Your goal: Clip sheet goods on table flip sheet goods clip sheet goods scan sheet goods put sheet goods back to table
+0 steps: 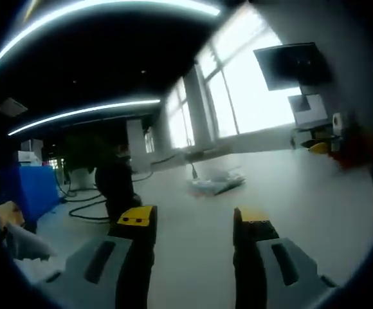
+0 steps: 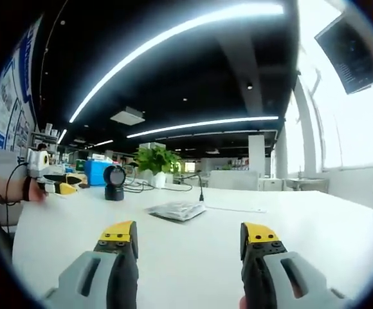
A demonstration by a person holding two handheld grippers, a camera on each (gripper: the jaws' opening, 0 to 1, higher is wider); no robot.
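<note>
While both grippers hang open and empty over the white table (image 2: 315, 219), the first clip is not yet made — going left to right in the right gripper view, the left gripper (image 2: 53, 183) shows at the table's left edge, then a black scanner (image 2: 114, 183), then the sheet goods (image 2: 175, 210) lying flat mid-table, ahead of the right gripper (image 2: 190, 241) and a little left of its centre line. From the left gripper (image 1: 193, 225) the packet (image 1: 215, 183) also lies ahead, its long axis crosswise — the right looks nearer, I judge.
</note>
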